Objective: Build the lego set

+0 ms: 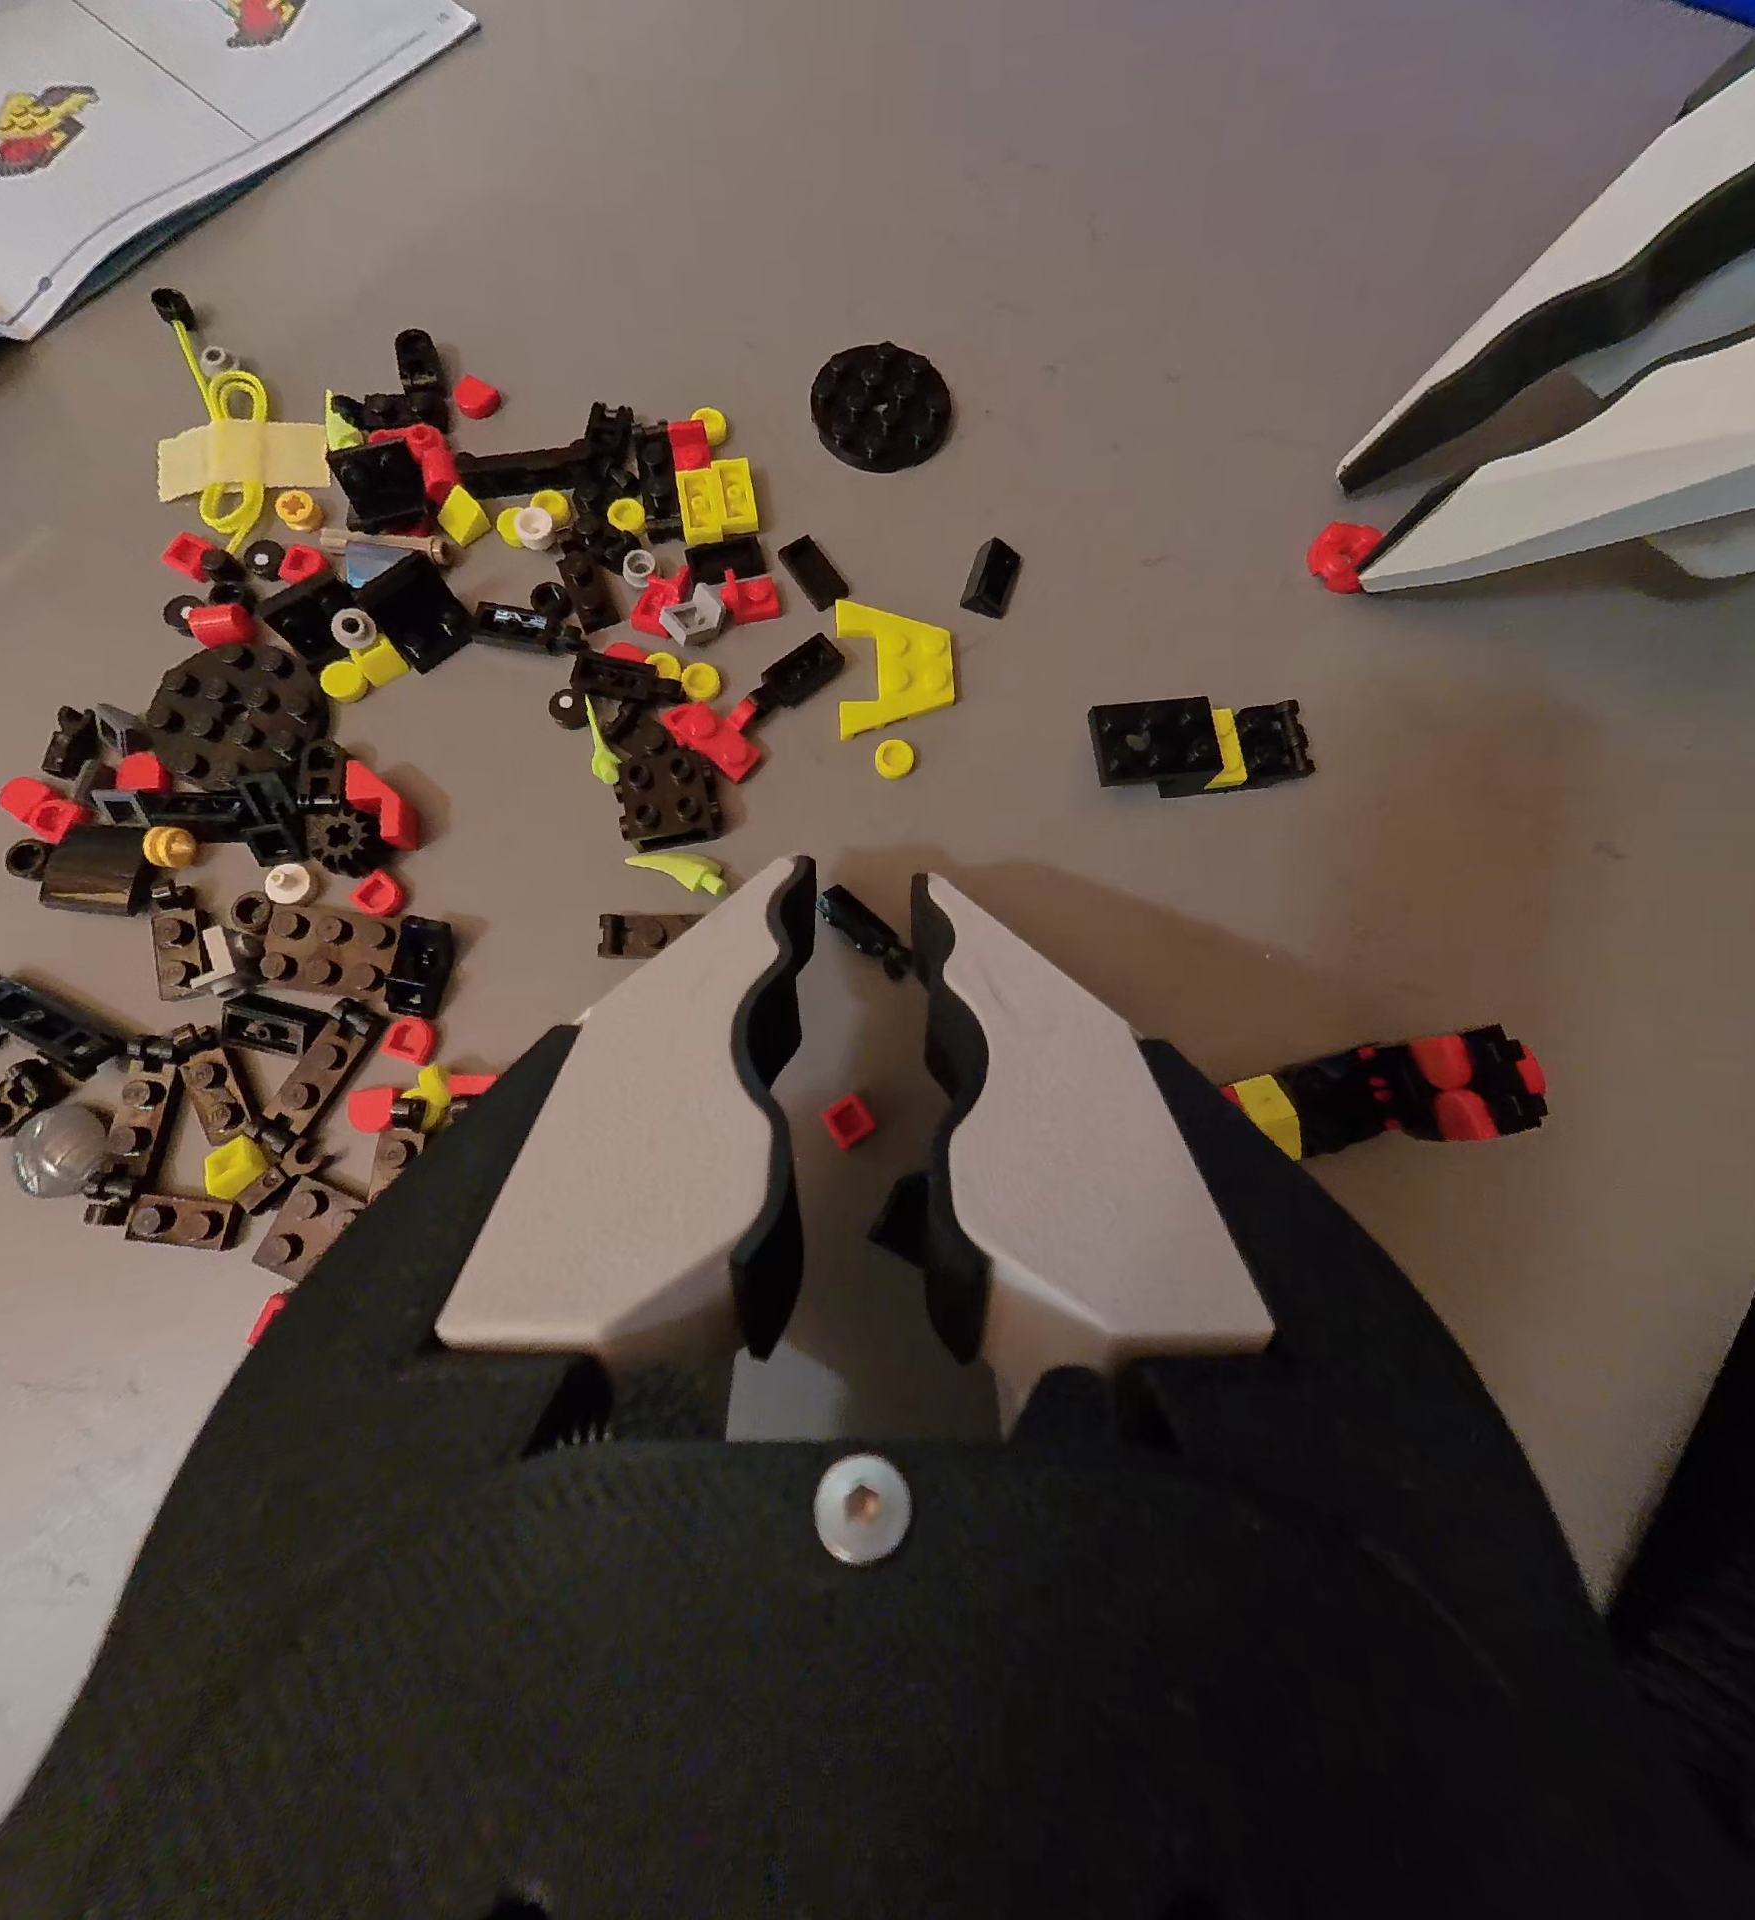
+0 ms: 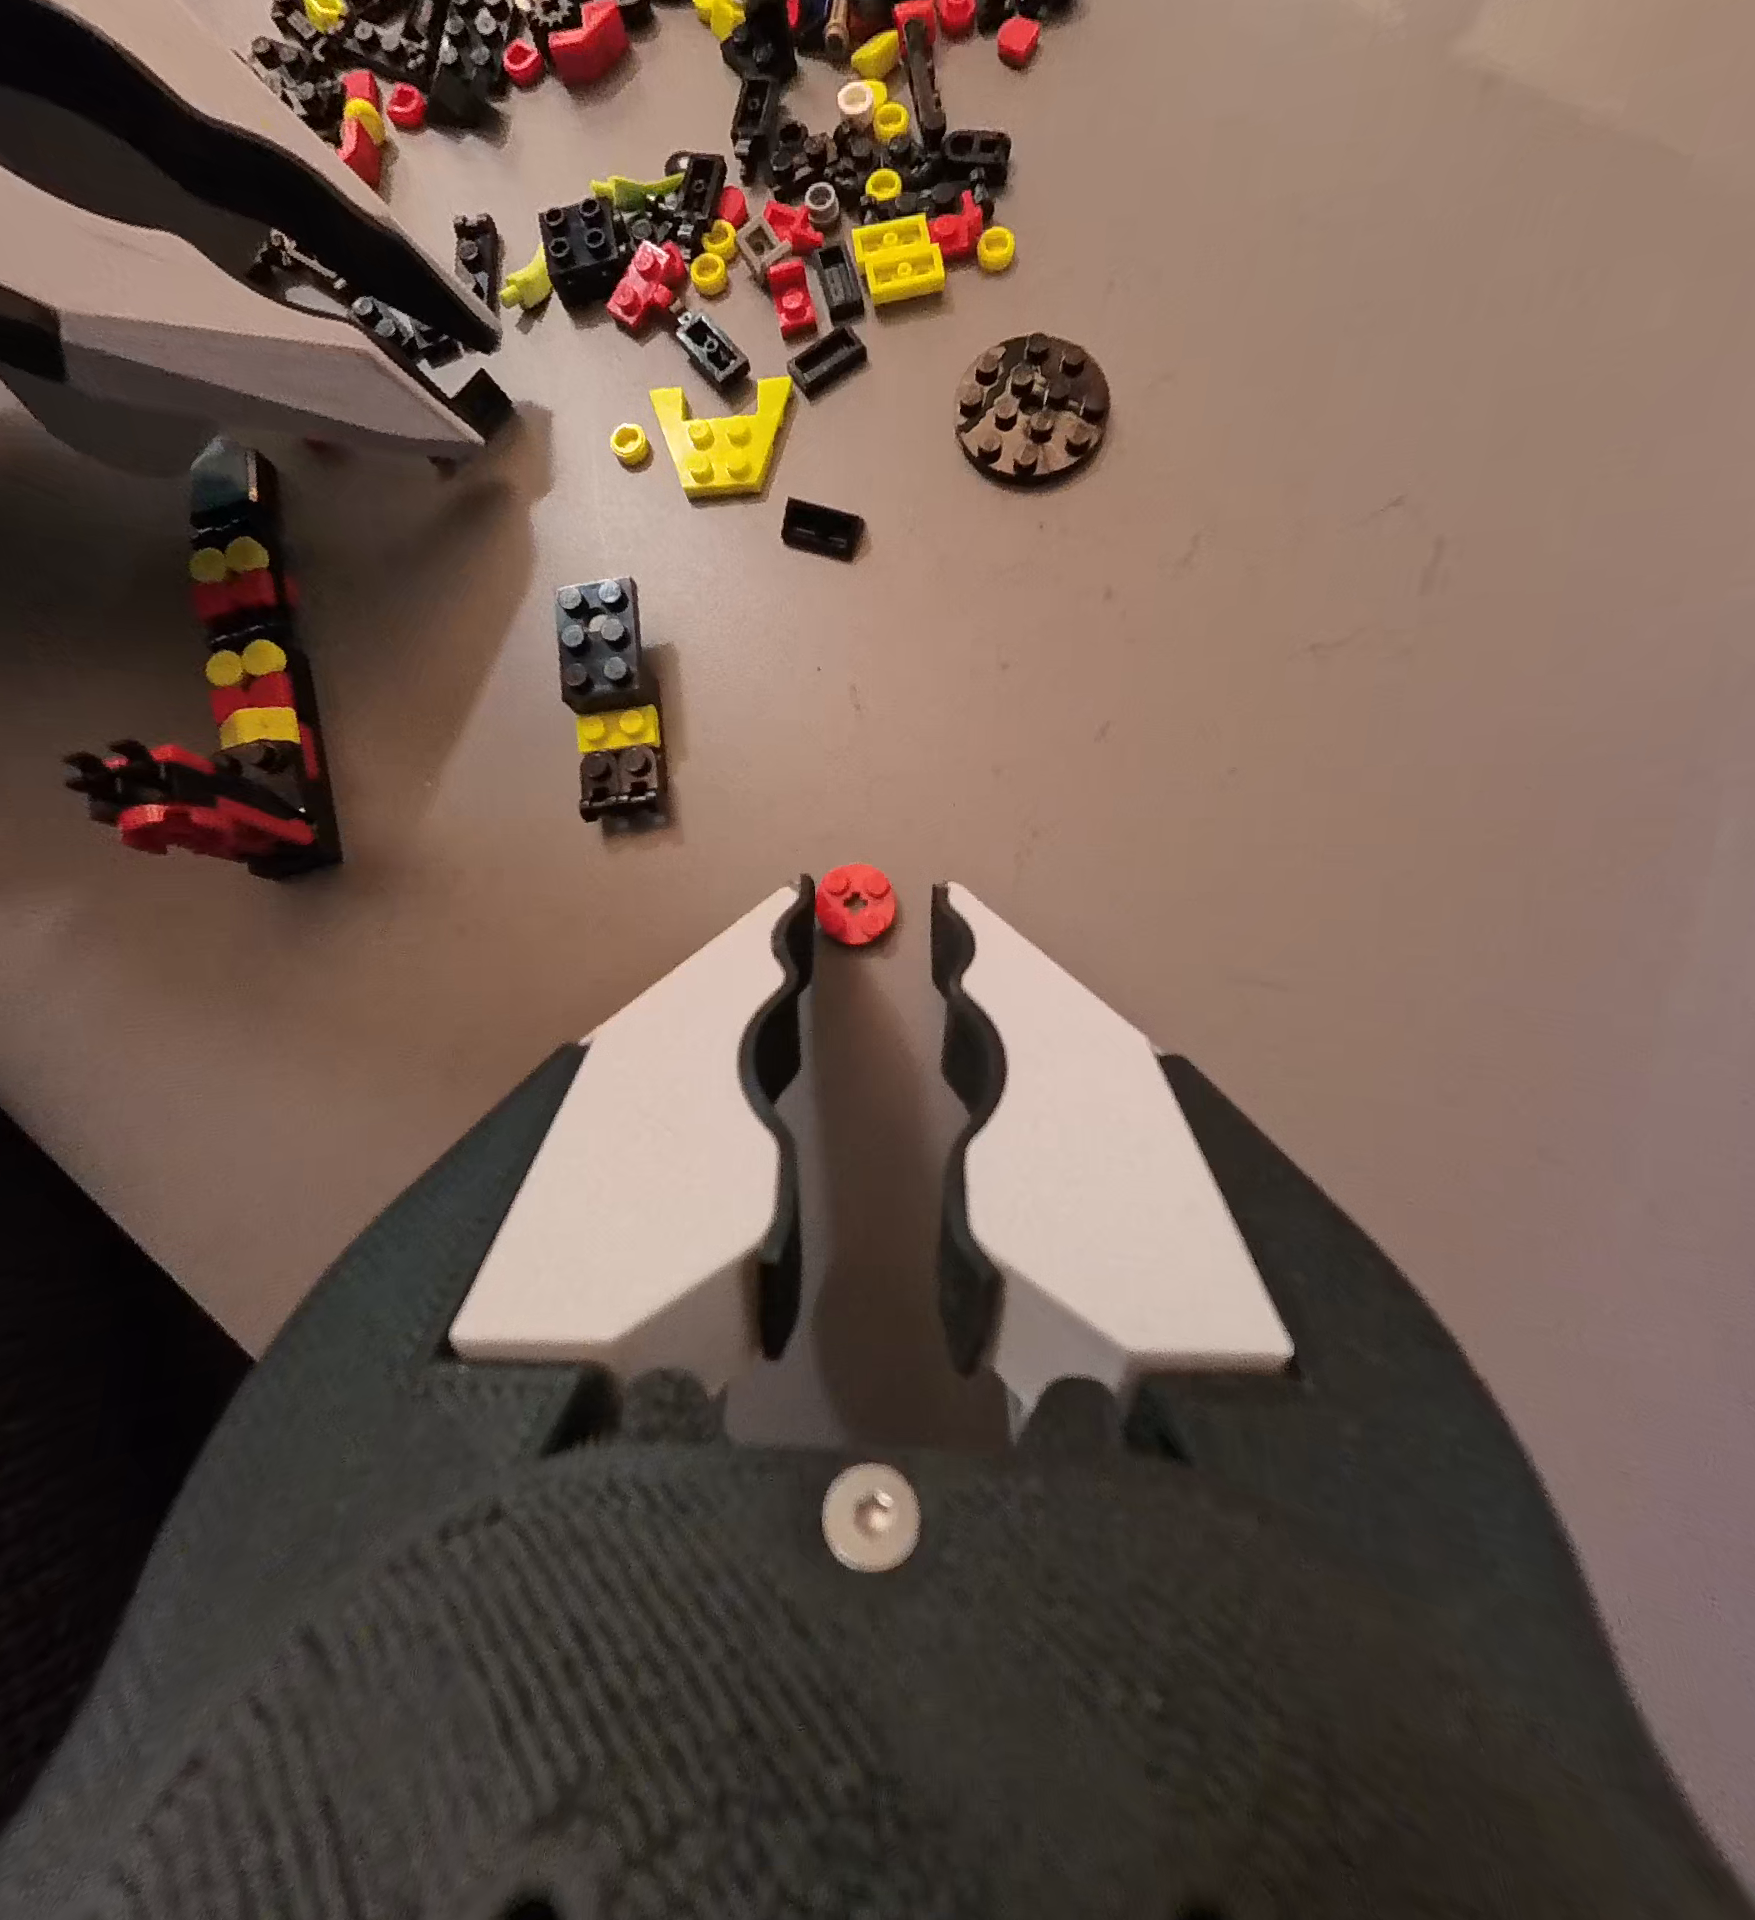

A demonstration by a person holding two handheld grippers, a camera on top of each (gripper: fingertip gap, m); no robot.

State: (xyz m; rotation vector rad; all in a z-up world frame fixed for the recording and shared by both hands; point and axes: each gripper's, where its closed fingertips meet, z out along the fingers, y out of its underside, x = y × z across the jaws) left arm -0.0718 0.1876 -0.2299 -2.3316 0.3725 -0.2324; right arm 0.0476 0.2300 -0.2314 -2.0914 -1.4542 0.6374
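Observation:
My right gripper [image 2: 868, 888] is open, low over the table, with a small red round plate [image 2: 855, 904] lying between its fingertips, against the left one. In the left wrist view that gripper [image 1: 1356, 532] shows at the upper right, with the red plate [image 1: 1335, 556] at its tips. My left gripper [image 1: 865, 875] is open over a small black piece [image 1: 857, 923]; a tiny red tile [image 1: 847, 1120] lies farther back between its fingers. A black-and-yellow sub-assembly [image 1: 1200, 743] [image 2: 613, 696] and a long black, red and yellow build [image 1: 1392, 1091] [image 2: 249, 686] lie on the table.
A pile of loose black, red and yellow pieces [image 1: 385, 675] spreads to the left. A round black plate [image 1: 880, 407] [image 2: 1032, 408] and a yellow wedge plate [image 1: 899, 665] [image 2: 722, 442] lie apart from it. An instruction booklet [image 1: 125, 135] lies at the far left. My right fingertips sit around 12 cm from my left ones.

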